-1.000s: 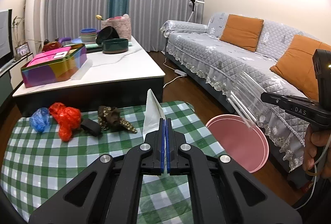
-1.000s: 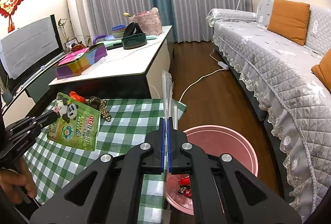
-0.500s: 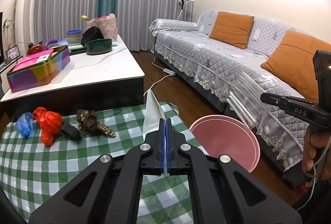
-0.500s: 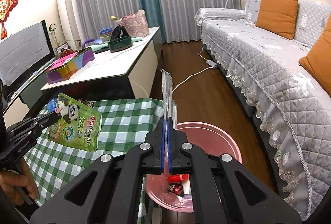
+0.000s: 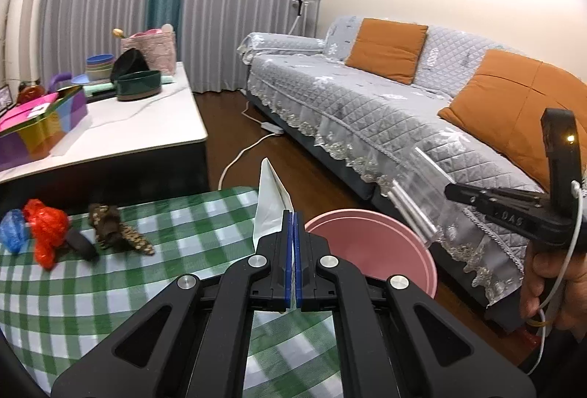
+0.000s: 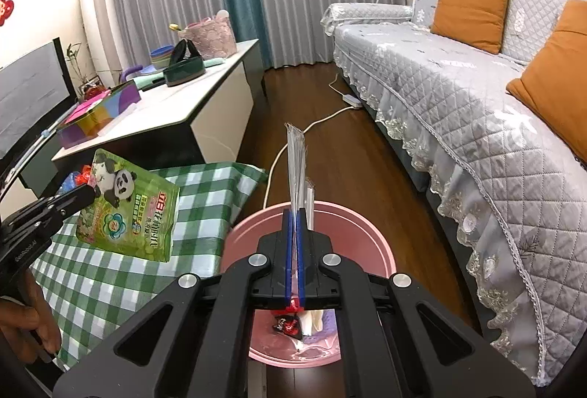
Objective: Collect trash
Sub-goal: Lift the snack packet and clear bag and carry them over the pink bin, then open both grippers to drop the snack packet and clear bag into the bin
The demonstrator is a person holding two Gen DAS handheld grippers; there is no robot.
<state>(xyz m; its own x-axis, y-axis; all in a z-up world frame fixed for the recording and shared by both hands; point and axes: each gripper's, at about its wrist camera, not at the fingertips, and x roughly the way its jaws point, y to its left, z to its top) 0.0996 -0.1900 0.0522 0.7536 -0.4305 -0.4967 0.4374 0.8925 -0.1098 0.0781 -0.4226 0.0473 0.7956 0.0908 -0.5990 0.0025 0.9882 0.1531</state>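
Left hand-held gripper (image 5: pixel 292 218) clamps panda pouch (image 6: pixel 126 205); right hand-held gripper (image 6: pixel 295 216) clamps clear wrapper (image 6: pixel 297 163); bin (image 6: pixel 370 243) contents half hidden.

The low table with the green-and-white checked cloth (image 5: pixel 176 225) carries a small cluster of trash at its far left part: a crumpled red bag (image 5: pixel 46 232), a blue wad (image 5: pixel 13 231) just left of the red bag and touching it, a dark flat piece (image 5: pixel 79 242) at the red bag's right, and a brown patterned wrapper (image 5: pixel 117 231) right of that piece; the rest of the cloth is bare. The wooden floor (image 6: pixel 330 155) carries the pink bin (image 6: pixel 256 232), which stands right against the checked table's near corner; a white cable and power strip (image 6: pixel 350 98) lie on the floor beyond the bin, toward the curtains.
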